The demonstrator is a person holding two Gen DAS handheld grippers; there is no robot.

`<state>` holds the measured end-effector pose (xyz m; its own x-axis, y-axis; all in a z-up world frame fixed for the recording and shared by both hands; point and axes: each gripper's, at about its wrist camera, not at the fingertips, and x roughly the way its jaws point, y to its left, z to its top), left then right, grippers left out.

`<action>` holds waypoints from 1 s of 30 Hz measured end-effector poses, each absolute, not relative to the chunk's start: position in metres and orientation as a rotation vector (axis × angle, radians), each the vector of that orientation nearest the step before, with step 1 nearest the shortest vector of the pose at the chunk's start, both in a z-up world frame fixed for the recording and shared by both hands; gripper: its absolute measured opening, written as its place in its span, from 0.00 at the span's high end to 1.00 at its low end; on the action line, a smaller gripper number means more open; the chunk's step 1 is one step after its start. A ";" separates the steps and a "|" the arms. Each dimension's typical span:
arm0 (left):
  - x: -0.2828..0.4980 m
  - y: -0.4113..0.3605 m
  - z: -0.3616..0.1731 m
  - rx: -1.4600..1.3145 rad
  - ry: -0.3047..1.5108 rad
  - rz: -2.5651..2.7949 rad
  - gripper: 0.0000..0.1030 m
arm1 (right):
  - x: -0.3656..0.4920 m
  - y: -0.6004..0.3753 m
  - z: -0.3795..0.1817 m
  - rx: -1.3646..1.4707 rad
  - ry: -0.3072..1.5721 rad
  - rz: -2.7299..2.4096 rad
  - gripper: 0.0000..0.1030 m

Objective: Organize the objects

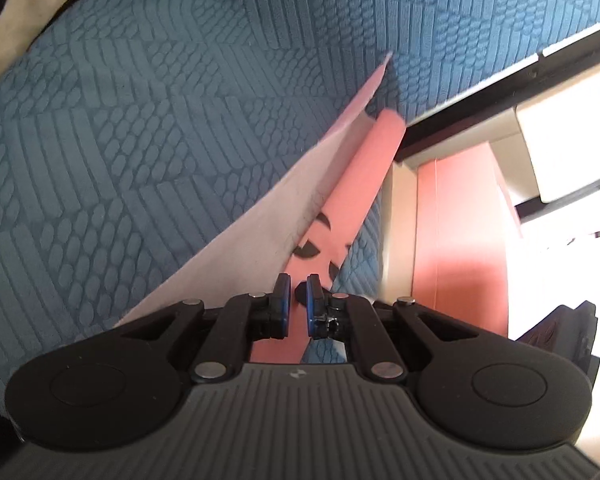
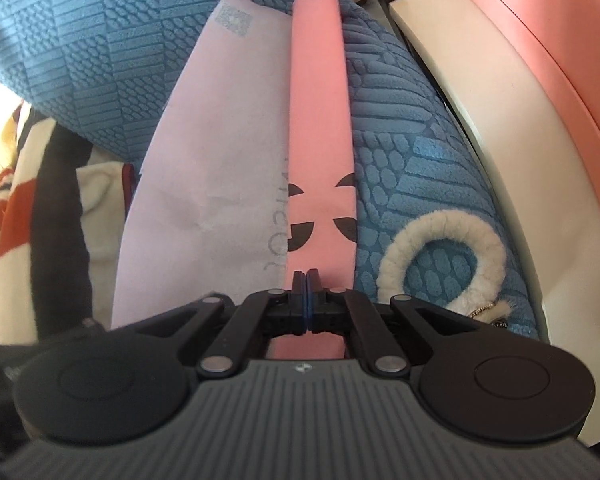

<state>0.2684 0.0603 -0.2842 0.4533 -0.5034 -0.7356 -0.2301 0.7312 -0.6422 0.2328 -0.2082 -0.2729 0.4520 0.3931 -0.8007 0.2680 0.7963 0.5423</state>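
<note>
Flanking pink bag (image 2: 320, 120): blue quilt (image 2: 100, 48), furry white loop (image 2: 444, 248).

Left gripper (image 1: 299, 280) and right gripper (image 2: 307, 274): same build. Matte black linkage arms, silver round pivot pins, two big round black hubs with an inset circle each. Grey ribbed base plate between the hubs, small white logo at its top edge. Fingers (image 1: 282, 300) short, black, with blue pads (image 2: 309, 300) on the inner faces.
</note>
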 end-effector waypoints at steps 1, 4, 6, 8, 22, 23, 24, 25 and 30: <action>0.269 0.056 -0.286 -0.762 1.130 -0.196 0.92 | 0.232 -0.210 -0.274 0.694 1.124 0.084 0.99; 0.266 0.048 -0.291 -0.703 1.166 -0.208 0.92 | 0.232 -0.211 -0.274 0.708 1.124 0.084 0.99; 0.265 0.040 -0.295 -0.651 1.182 -0.207 0.92 | 0.231 -0.212 -0.275 0.714 1.124 0.085 0.99; 0.264 0.035 -0.299 -0.620 1.193 -0.203 0.92 | 0.231 -0.210 -0.274 0.701 1.120 0.091 0.96; 0.285 0.011 -0.303 -0.586 1.201 -0.193 0.92 | 0.226 -0.225 -0.257 0.661 1.013 0.037 0.52; 0.285 0.010 -0.303 -0.587 1.202 -0.192 0.92 | 0.226 -0.225 -0.260 0.671 1.019 0.038 0.52; 0.286 0.010 -0.303 -0.588 1.202 -0.192 0.92 | 0.227 -0.225 -0.262 0.678 1.023 0.040 0.53; 0.286 0.009 -0.303 -0.589 1.203 -0.191 0.92 | 0.227 -0.224 -0.263 0.678 1.028 0.040 0.53; 0.289 0.005 -0.304 -0.598 1.202 -0.181 0.92 | 0.231 -0.226 -0.268 0.701 1.022 0.053 0.53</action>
